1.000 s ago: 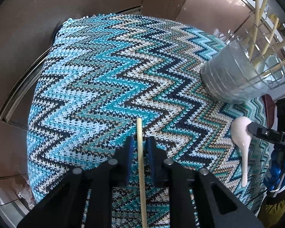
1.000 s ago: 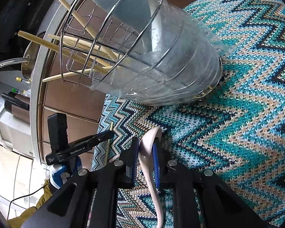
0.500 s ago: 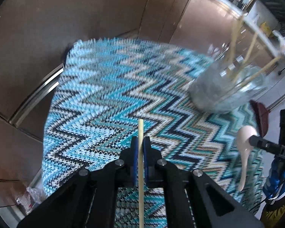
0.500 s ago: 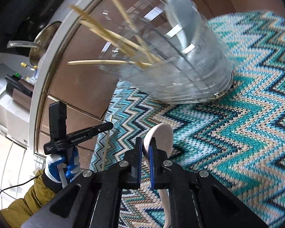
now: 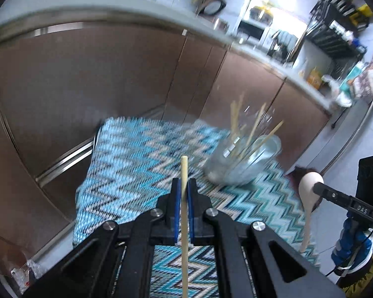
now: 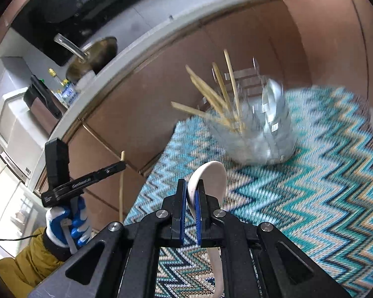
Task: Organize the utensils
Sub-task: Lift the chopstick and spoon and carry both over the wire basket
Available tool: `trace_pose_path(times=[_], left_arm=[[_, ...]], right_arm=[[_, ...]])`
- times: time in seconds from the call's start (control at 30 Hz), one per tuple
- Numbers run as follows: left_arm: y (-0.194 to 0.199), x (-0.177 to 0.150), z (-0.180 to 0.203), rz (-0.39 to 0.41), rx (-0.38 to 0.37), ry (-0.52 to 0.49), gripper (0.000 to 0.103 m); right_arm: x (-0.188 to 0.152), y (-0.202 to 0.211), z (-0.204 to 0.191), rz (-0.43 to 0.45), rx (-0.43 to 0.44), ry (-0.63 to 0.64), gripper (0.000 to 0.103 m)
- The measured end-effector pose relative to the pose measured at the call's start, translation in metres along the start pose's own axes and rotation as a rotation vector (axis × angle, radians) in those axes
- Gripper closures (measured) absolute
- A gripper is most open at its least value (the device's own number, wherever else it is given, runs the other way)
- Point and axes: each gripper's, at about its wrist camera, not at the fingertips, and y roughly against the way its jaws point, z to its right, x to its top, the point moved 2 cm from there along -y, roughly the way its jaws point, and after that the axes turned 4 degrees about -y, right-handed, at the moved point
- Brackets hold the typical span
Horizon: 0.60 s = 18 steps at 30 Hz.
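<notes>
My left gripper (image 5: 184, 186) is shut on a wooden chopstick (image 5: 184, 171) that sticks up past the fingertips, held above the zigzag cloth (image 5: 136, 173). My right gripper (image 6: 191, 191) is shut on a white spoon (image 6: 211, 176), bowl forward and up. The wire utensil holder (image 5: 241, 166) with a clear liner stands on the cloth ahead, with several chopsticks (image 6: 211, 96) leaning out of it. It shows blurred in the right wrist view (image 6: 263, 136). The right gripper and spoon (image 5: 309, 186) show at the right of the left view; the left gripper (image 6: 112, 168) shows at the left of the right view.
Brown cabinet doors (image 5: 112, 87) and a grey counter (image 5: 136, 7) stand behind the cloth. A pan (image 6: 92, 57) and appliances sit on the counter. The cloth's left edge (image 5: 87, 198) drops off beside a metal rail.
Both grippers have risen and pulled back from the cloth with their utensils. The left jaws closed on the chopstick. The holder now looks smaller and farther.
</notes>
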Motion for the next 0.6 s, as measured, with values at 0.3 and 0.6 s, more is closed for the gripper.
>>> trace_pose_path(times=[0.3,0.6], left_arm=[[0.037,0.071,0.057,0.273,-0.106,-0.02,0.098],[-0.008,0.136,0.103,0.491,-0.113,0.005,0.098]], right_arm=[[0.069,0.047,-0.045,0.31,-0.008,0.128,0.096],[0.13,0.025,-0.013,0.546,0.048,0.092,0.096]])
